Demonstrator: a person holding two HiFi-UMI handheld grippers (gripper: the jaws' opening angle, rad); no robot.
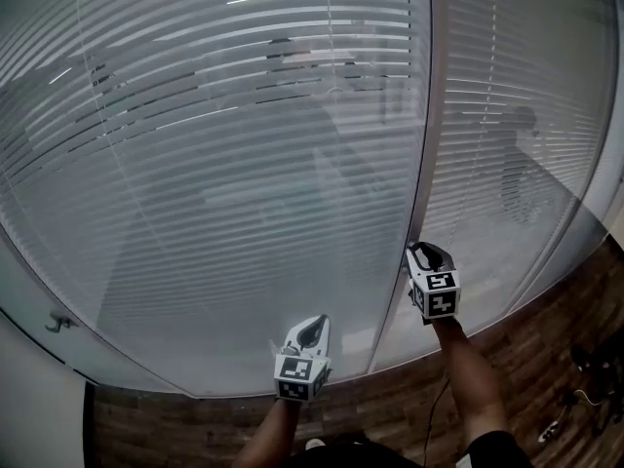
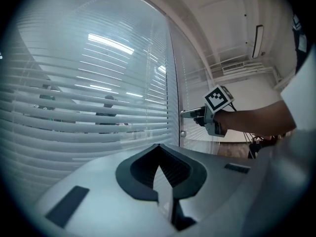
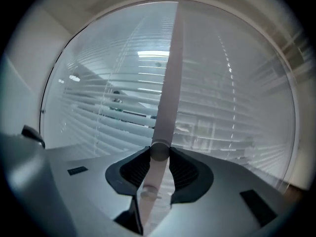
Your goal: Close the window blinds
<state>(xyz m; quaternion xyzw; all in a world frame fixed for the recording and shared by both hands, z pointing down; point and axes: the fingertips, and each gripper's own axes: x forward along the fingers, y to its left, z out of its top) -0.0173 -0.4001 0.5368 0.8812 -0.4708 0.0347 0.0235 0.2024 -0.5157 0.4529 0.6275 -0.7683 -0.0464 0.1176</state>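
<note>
White horizontal blinds hang behind the glass wall, their slats tilted partly open so the room beyond shows through. A pale vertical frame post divides two panes. My right gripper reaches to this post at waist height. In the right gripper view its pads press on both sides of a small round knob on the post. A smaller round fitting sits just below. My left gripper hangs lower and to the left, short of the glass, shut with nothing between its pads.
Dark wood floor runs along the foot of the glass, with cables and gear at the right. A white wall joins the glass at the left. An air conditioner is on the far wall.
</note>
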